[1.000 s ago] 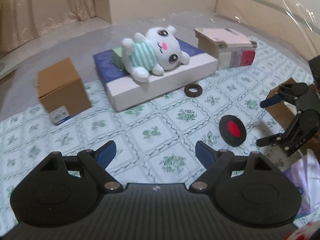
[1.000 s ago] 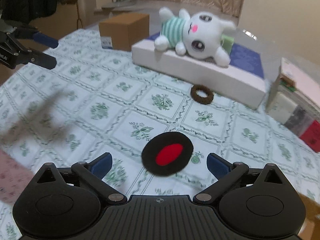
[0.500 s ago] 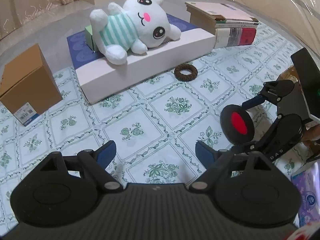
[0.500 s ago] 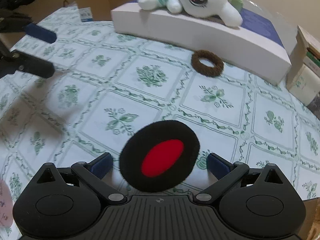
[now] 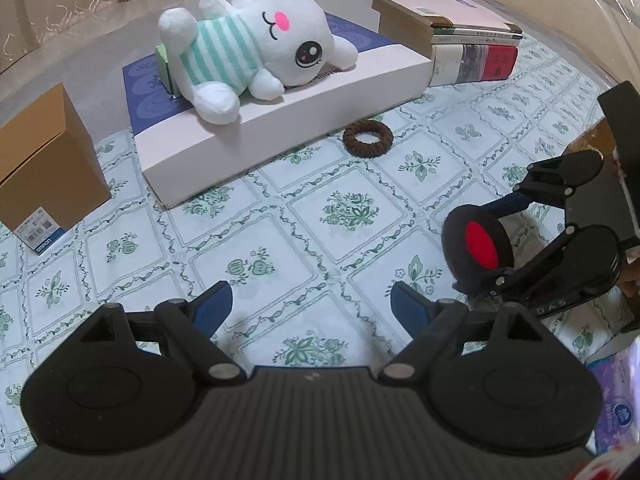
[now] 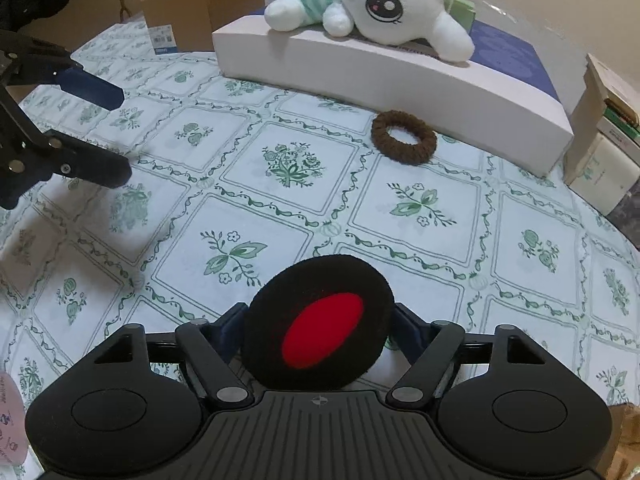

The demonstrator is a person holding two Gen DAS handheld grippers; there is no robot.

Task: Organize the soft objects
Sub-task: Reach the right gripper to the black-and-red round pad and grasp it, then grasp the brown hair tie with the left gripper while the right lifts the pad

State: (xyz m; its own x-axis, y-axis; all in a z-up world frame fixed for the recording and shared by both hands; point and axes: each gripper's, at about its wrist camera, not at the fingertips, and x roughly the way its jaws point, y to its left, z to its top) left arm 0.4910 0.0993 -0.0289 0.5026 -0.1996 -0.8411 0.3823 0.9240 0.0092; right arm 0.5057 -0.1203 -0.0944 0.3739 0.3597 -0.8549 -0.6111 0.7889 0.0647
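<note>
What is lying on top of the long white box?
A white plush toy in a green striped shirt lies on its side on the white box. A small green box shows partly behind it; the rest is covered by the plush.

We are in a home, at a table covered with a green floral tablecloth [image 5: 352,212] under clear plastic. A white plush toy [image 5: 256,48] lies on a flat white box [image 5: 280,120], with stacked books [image 5: 460,40], a cardboard box [image 5: 44,160] and a brown hair scrunchie [image 5: 368,139] nearby. Beige curtains [image 5: 80,0] hang behind.
</note>
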